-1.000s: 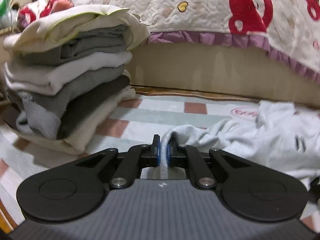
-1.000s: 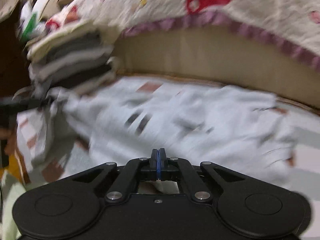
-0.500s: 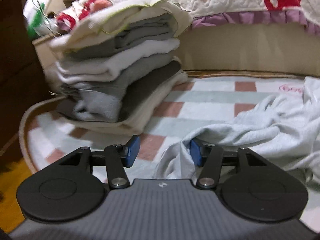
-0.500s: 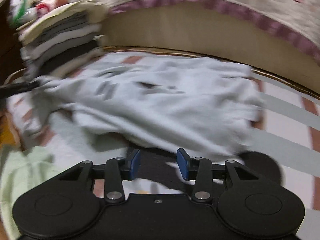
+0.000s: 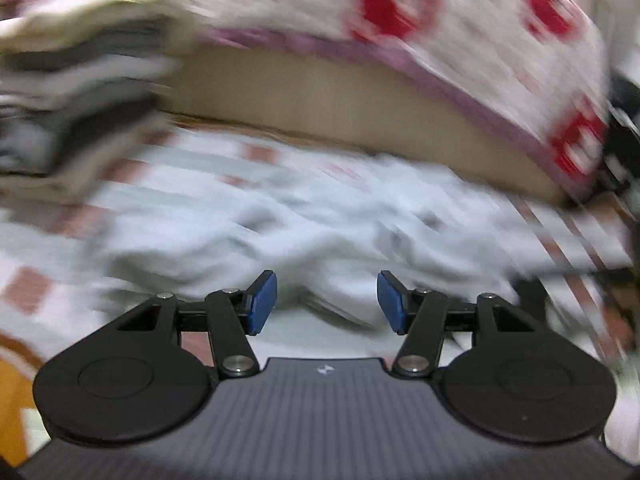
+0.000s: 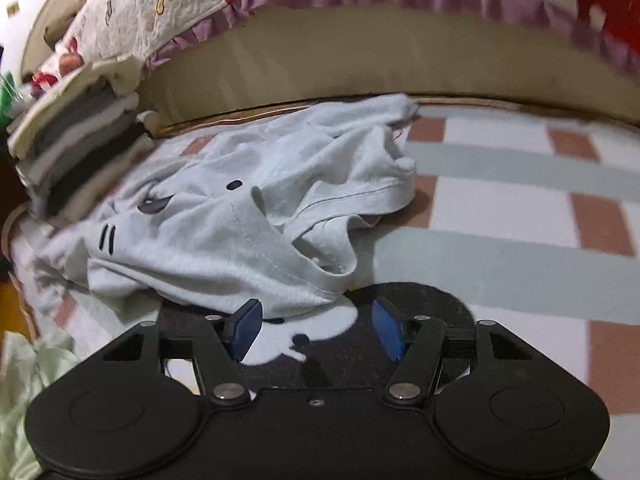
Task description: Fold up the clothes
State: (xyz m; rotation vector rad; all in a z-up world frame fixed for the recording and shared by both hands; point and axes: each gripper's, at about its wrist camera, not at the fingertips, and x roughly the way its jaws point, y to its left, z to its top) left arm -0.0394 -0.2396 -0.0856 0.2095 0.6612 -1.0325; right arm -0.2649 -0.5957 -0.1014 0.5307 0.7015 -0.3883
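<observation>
Right wrist view: the right gripper (image 6: 316,330) and left gripper (image 5: 326,302) are both released, near the crumpled white shirt (image 6: 240,216).

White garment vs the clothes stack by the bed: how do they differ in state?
The white garment lies crumpled and spread loose on the checked mat; the clothes stack is folded into neat layers. The garment is one pale piece with dark printed marks; the stack mixes grey, white, dark and cream layers. The garment lies low; the stack stands tall. Both rest on the mat, and neither is held: the right gripper is open.
</observation>
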